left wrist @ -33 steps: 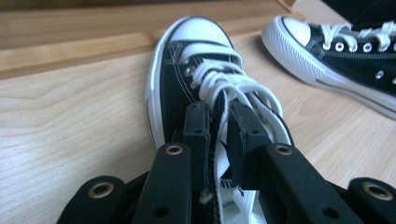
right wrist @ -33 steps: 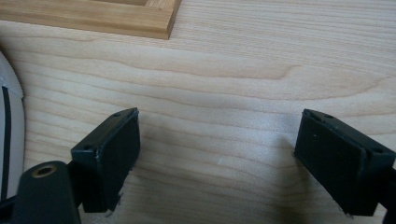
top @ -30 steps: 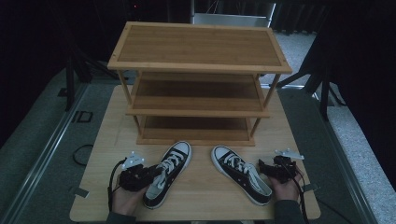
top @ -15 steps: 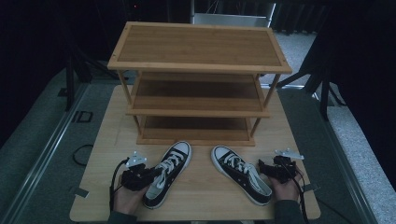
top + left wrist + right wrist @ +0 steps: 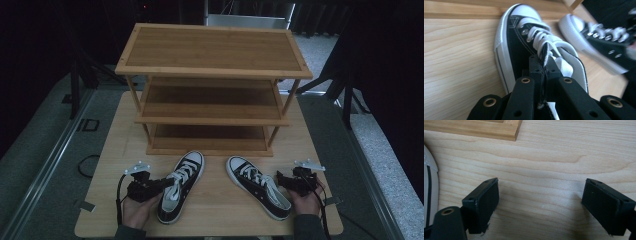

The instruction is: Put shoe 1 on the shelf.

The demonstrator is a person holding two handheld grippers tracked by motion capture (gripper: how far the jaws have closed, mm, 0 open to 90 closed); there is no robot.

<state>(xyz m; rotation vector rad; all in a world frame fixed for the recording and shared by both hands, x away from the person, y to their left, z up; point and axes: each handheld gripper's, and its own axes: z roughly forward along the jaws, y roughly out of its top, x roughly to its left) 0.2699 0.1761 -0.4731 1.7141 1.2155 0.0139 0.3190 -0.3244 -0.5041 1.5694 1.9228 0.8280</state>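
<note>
Grainy wooden table, canvas sneaker

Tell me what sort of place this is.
Probably a recording studio set up as a shoe-tidying corner: a wooden table bearing a three-tier shoe rack and two black sneakers, ringed by dark curtains.

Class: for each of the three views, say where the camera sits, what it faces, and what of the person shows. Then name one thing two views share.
High view: above the table's near edge, looking forward and down at the rack; both hands and grippers show.
Left gripper view: on the left gripper, facing the left shoe; jaws pinch its side.
Right gripper view: on the right gripper, facing the table; jaws apart.
Shared: the left shoe, in the high and left gripper views.
</note>
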